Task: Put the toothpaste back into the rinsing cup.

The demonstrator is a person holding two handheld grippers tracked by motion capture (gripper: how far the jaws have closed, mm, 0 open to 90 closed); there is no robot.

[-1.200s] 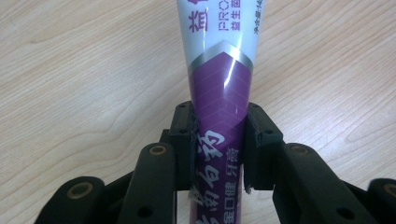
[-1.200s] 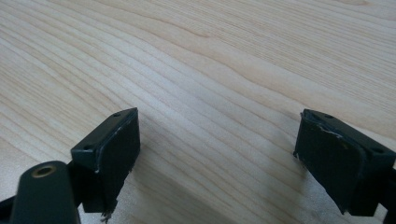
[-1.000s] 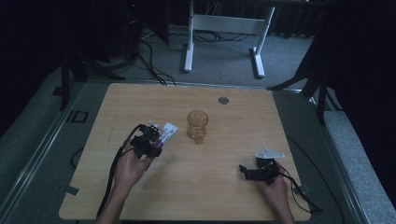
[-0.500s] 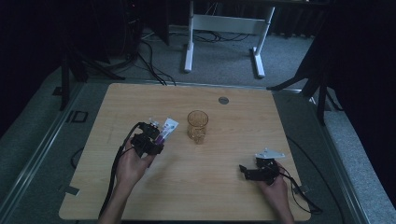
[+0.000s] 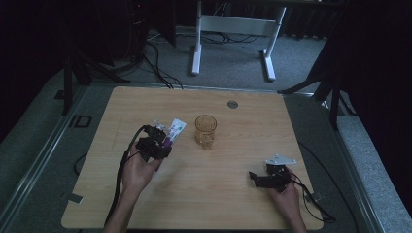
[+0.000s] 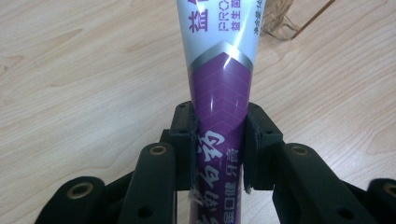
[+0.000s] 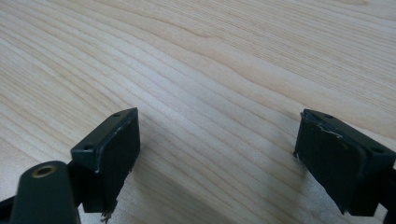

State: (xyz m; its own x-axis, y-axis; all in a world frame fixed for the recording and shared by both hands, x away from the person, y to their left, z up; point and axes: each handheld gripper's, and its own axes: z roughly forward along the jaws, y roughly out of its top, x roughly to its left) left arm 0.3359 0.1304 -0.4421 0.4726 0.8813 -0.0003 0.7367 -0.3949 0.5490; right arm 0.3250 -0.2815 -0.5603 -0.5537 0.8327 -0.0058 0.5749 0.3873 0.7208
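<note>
A white and purple toothpaste tube (image 6: 219,88) stands between the black jaws of my left gripper (image 6: 218,149), which is shut on its purple end. Seen from above, that left gripper (image 5: 158,143) is at the table's left centre, with the tube (image 5: 175,130) pointing up and to the right towards an amber glass cup (image 5: 205,131). My right gripper (image 5: 257,178) rests near the front right of the table. In its own view the right gripper (image 7: 217,161) is open with bare wood between its pads.
The wooden table (image 5: 243,208) has a small round grommet (image 5: 232,104) near its far edge. A white desk frame (image 5: 233,34) stands on the floor beyond it. Cables trail from both grippers off the front edge.
My left gripper has shifted slightly up and to the right with the tube, nearer the cup. The right gripper has kept still.
</note>
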